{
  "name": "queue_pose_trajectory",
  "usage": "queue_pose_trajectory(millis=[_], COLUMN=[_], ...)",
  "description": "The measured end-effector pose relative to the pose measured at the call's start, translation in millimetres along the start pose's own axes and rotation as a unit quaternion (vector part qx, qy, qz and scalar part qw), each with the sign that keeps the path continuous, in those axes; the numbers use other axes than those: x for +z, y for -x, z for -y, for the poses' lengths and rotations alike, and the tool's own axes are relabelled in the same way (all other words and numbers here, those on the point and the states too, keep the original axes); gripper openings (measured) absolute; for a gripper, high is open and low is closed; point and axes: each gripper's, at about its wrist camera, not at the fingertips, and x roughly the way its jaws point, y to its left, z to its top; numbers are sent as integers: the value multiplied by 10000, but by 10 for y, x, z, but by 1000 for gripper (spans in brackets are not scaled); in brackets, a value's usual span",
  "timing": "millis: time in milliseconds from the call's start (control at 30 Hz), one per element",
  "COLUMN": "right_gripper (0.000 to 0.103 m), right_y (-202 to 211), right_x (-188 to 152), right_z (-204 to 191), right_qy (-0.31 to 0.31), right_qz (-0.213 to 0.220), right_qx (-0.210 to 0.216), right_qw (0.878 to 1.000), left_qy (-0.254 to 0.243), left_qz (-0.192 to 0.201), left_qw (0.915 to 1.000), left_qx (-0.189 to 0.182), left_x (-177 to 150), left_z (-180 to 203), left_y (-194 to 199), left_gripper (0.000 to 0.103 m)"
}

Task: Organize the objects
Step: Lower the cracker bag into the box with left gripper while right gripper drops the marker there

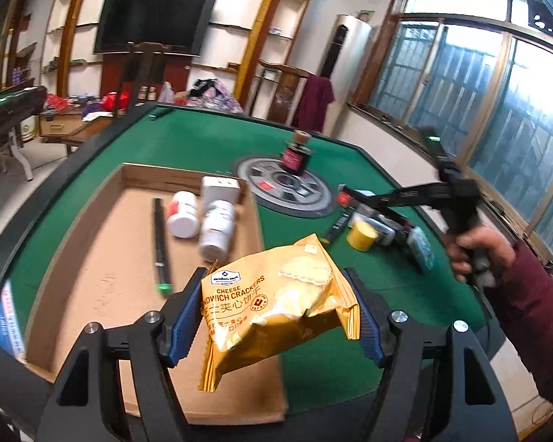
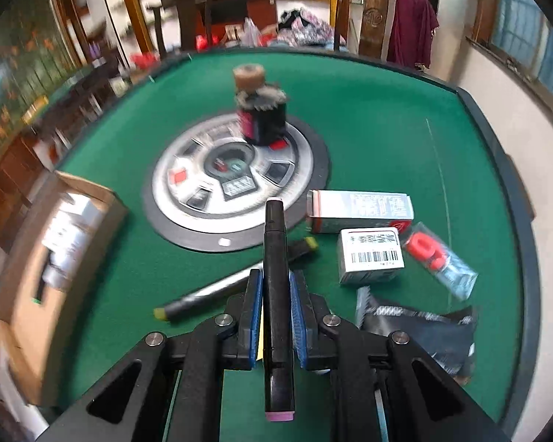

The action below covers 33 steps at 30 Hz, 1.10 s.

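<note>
Left gripper [image 1: 272,313] fingers clamp yellow cracker bag [image 1: 272,305], hanging between fingers above cardboard box [image 1: 103,254] edge. Right gripper [image 2: 275,313] fingers clenched on black marker [image 2: 276,283], over green surface [image 2: 368,140].

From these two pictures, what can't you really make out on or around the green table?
- Dark jar, right wrist view: label unreadable, motion blur.
- Cardboard box, right wrist view: contents smeared by blur, left side cut off by the frame edge.
- Black packet, right wrist view: partly behind the right gripper.
- Blue book, left wrist view: cut off by the edge.
</note>
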Motion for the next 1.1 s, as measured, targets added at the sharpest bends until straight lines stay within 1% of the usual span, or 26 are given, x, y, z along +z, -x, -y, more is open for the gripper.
queue_pose_trajectory(millis=[67,167,300,367,467,567,633,833,933,1033,1100], right_gripper=[16,16,17,17,17,17,17,17,17,17,17], right_y=[123,298,356,307,132,-135,-296,-681,-829,-968,-1066], right_x=[-35,-66,-35,3,74,161,210,372,454,522,546], right_z=[-77,-301,-698,-953,-1305,-1660,-1854,-2321,-2469,-2554,-2573], right_qy=[-86,-85,-85,-77,-159,-380,-489,-643,-675,-693,-773], right_qz=[131,297,334,294,148,-101,-265,-612,-726,-818,-926], right_qx=[242,608,1209,1520,1941,2377,2555,2672,2598,2444,2410], right_qw=[9996,9977,9921,9879,9807,9705,9652,9595,9606,9637,9630], left_qy=[13,3,-58,-115,-130,-155,-108,113,124,141,116], left_qz=[17,-24,-139,-227,-414,-586,-706,-1018,-1015,-1010,-1019], left_qw=[9997,9984,9954,9932,9907,9878,9861,9817,9791,9796,9791], left_qx=[235,573,945,1133,1293,1434,1503,1608,1760,1730,1759], left_x=[50,142,281,373,494,572,601,601,595,596,604], left_z=[-104,-274,-496,-647,-844,-1006,-1114,-1318,-1356,-1355,-1346], left_y=[25,14,-51,-121,-284,-477,-605,-866,-909,-929,-937], left_gripper=[71,71,71,71,71,71,71,71,71,71,73])
